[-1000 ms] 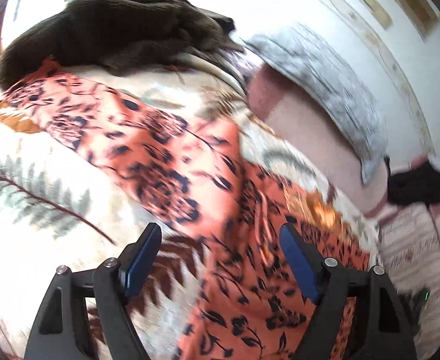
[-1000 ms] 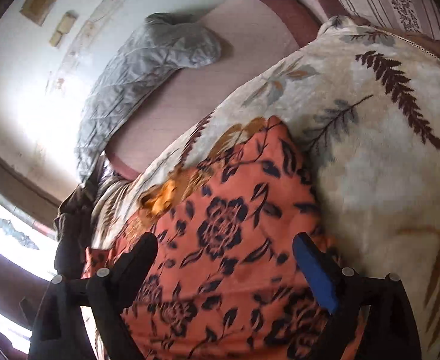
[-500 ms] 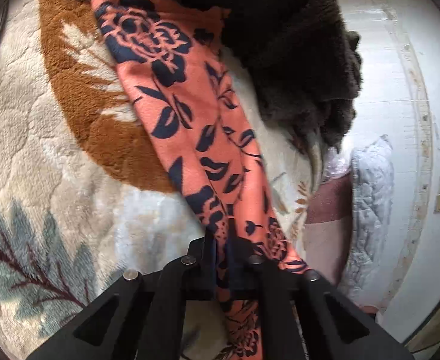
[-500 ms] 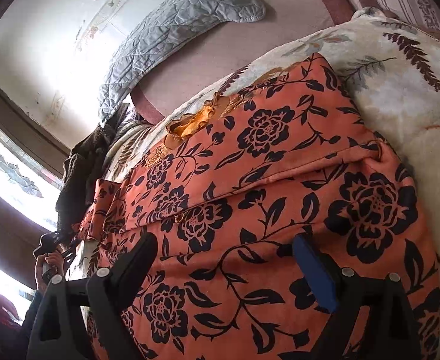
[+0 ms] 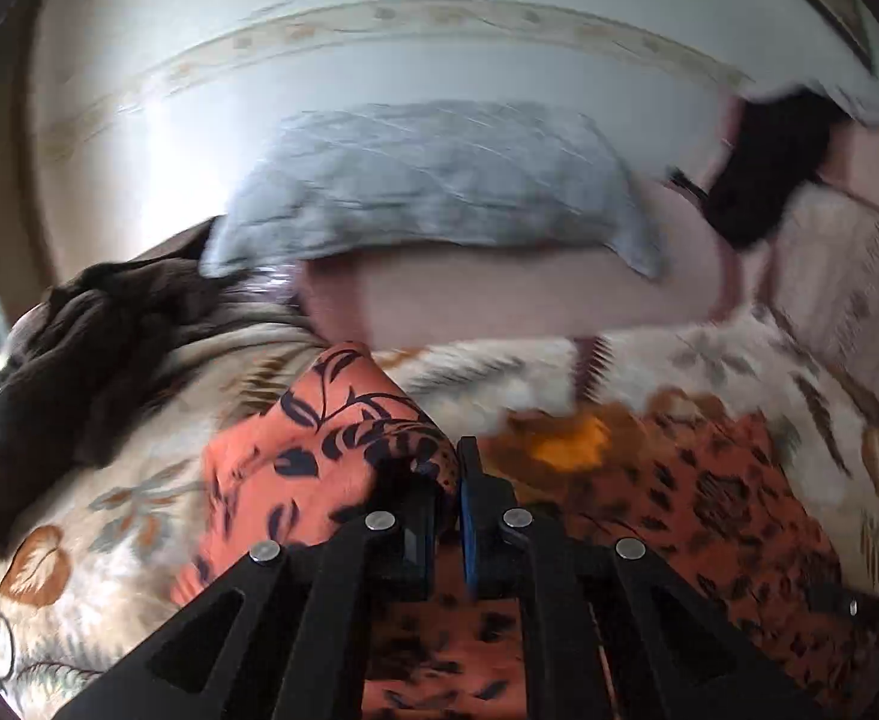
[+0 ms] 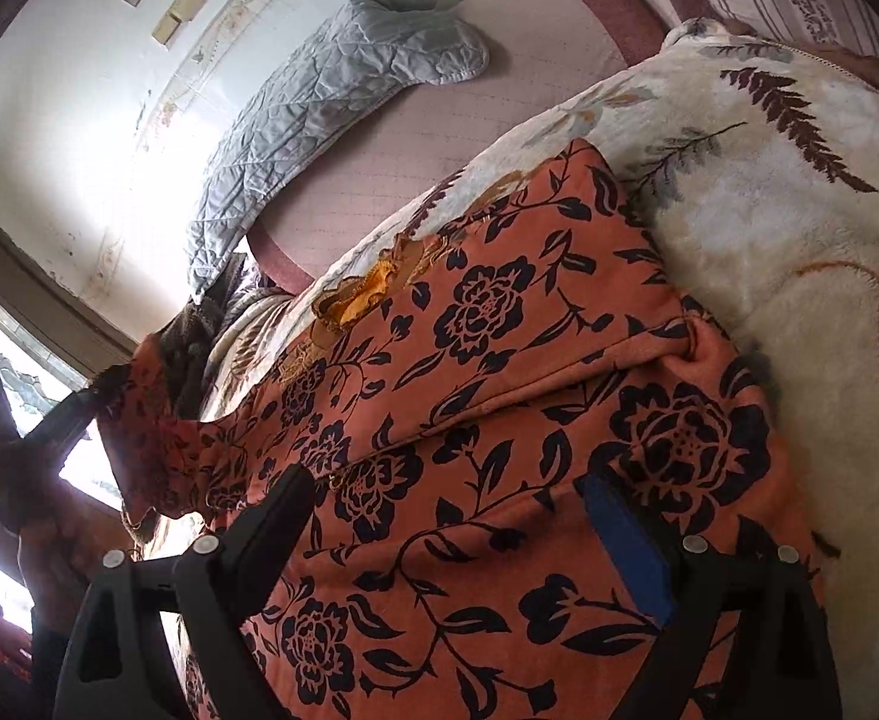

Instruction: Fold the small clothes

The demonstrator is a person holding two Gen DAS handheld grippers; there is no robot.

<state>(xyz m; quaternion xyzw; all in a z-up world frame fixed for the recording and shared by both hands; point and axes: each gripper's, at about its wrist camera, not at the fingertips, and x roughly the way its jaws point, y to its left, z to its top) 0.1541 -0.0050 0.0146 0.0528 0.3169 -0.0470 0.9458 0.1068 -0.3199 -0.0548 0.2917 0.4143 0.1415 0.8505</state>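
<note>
Your left gripper [image 5: 450, 480] is clamped on a lifted end of the orange floral garment [image 6: 499, 420], which lies across the bed's blanket [image 6: 799, 210]. Your right gripper [image 6: 445, 534] hovers spread over it. Mid-fold: carry that end across, then flatten.

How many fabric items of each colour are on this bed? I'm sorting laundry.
Orange floral garment: 1
Dark brown garment: 1
Grey quilted pillow: 1
Black item: 1
Cream leaf-print blanket: 1
Total: 5
</note>
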